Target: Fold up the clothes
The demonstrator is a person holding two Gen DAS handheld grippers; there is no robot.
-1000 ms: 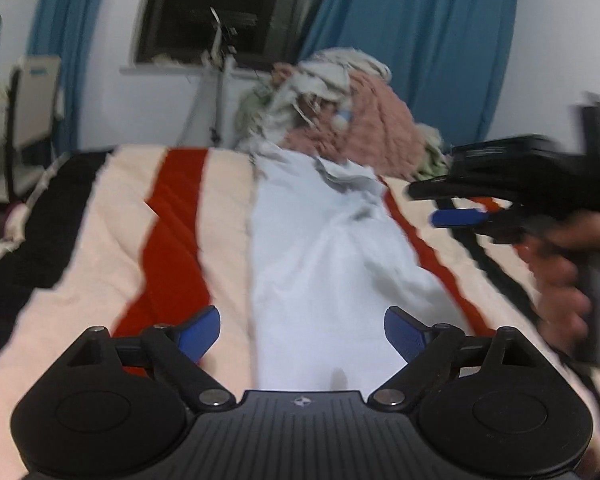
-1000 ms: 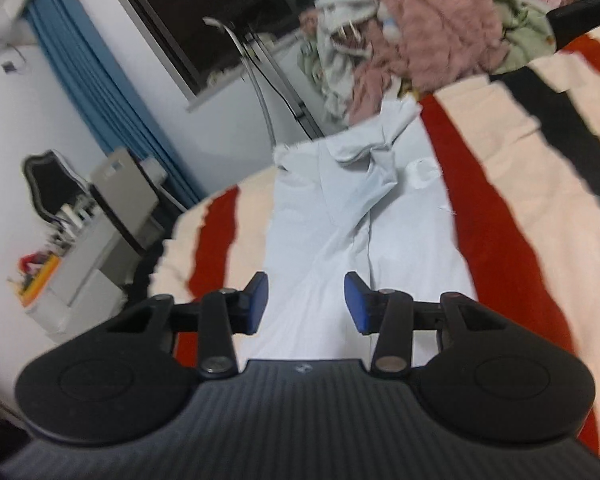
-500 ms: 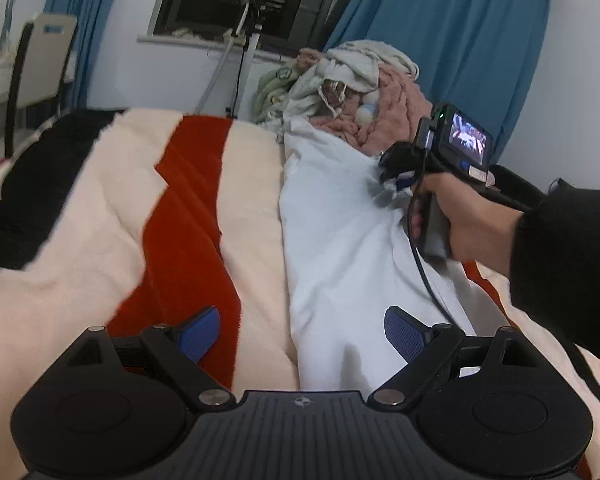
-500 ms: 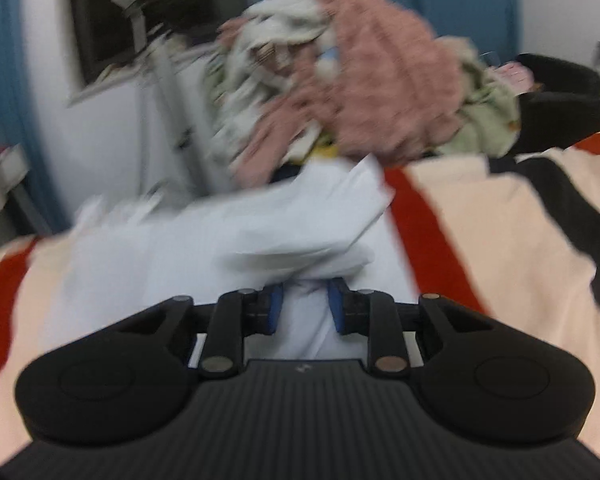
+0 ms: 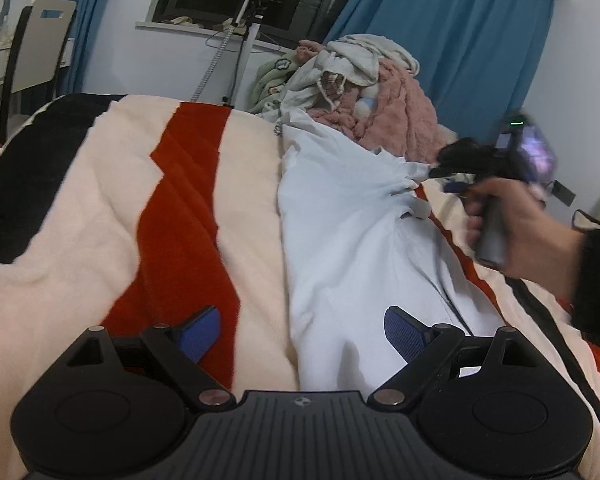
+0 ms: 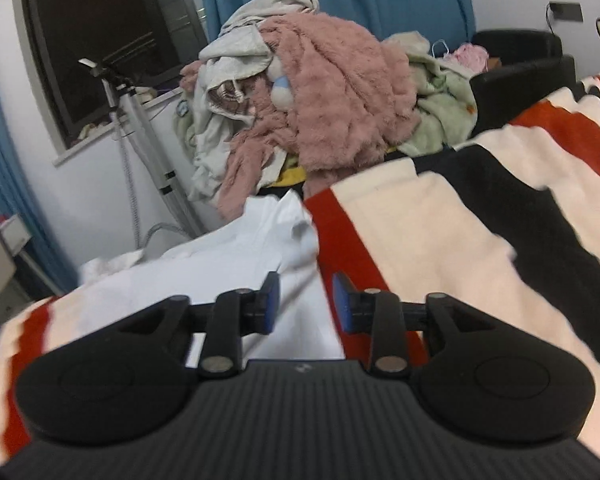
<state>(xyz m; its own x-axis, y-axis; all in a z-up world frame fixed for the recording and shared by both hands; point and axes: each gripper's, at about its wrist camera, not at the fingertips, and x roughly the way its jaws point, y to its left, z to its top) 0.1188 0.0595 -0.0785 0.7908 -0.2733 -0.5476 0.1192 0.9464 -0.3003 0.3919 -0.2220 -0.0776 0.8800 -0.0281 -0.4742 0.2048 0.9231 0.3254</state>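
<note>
Striped blanket [image 5: 204,216], left: cream, red and black bands, bare beside the garment. Left gripper [image 5: 300,332], low at the near end of the garment: jaws spread wide, 1 pad over the red band, 1 over the cloth, nothing between them, as in the 2 earlier views. White garment [image 5: 340,216], centre: laid lengthwise down the blanket, far end toward the clothes pile [image 5: 364,92]. Change: 0.5 s ago its right edge lay loose under the right gripper; now that edge is drawn into radiating creases toward the right gripper [image 5: 444,172], which has shifted rightward, off the cloth's middle. Reading: the edge or a sleeve is being tugged outward, either to flatten the piece or to start a fold; which, the views do not settle. Right gripper's own view: pads part-closed with a visible gap, cloth edge running between; a firm hold cannot be told. Right hand [image 5: 516,224]: wrapped round the handle, forearm extended from the right, gripper level, pointing left.
</note>
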